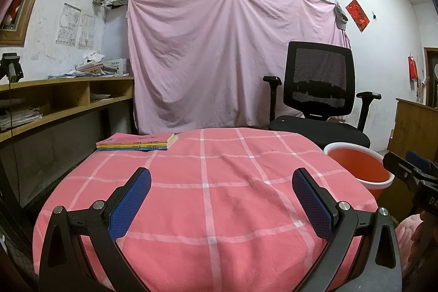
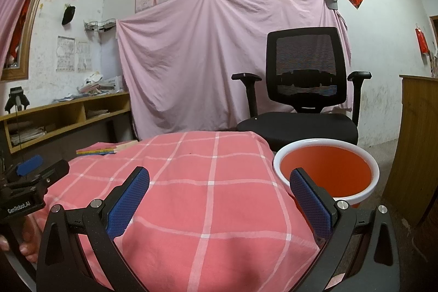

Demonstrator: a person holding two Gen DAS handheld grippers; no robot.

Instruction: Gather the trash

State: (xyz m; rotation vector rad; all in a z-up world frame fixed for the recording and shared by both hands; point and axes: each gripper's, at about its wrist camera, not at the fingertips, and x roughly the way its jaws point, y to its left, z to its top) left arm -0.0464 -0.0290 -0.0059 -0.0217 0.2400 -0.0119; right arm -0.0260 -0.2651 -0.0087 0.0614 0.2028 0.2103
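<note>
Your left tool (image 1: 221, 204) hangs released over the surface (image 1: 219, 210), which is wrapped in a pink checked cloth; its 2 blue pads stand wide apart with nothing between them. Your right tool (image 2: 219, 203) is released too, pads spread, the left one over the cloth and the right one crossing the rim of the red bin (image 2: 327, 170). The bin stands just beside the right edge of the surface, white-rimmed, and its lower part is hidden behind the cloth and your tool; what shows of its inside looks plain red.

No trash can be made out on the cloth in either view. A small stack of books (image 1: 138, 142) lies at the far left corner; the titles are too small to read. Behind the surface a black office chair (image 2: 301, 97) is partly hidden by the cloth's edge, and a pink sheet (image 1: 227, 56) covers whatever stands against the wall. In the right wrist view, your left hand (image 2: 26, 240) is cut off at the frame edge.
</note>
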